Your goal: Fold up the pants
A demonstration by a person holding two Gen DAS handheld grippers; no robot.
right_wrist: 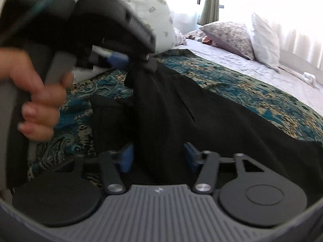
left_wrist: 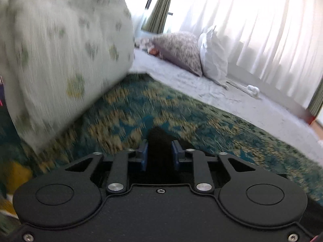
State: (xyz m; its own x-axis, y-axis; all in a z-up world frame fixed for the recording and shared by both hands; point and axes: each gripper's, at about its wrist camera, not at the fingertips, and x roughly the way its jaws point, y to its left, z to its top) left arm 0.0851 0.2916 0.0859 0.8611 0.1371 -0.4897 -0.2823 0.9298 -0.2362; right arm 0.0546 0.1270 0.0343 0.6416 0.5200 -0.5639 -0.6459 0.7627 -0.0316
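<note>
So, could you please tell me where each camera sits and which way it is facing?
Left wrist: on the left gripper, low over the patterned bedspread, facing pillows and curtains; its own blue fingers pinch black pants.
Right wrist: on the right gripper, facing the pants; the left gripper and left hand show.
Shared: pants, bedspread, grey floral pillow.

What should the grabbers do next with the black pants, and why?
Probably carry the lifted edge across and lay it down. The left gripper pinches the pants and holds that part above the bedspread, while the right gripper has cloth between its open fingers, so the fold looks half made.
</note>
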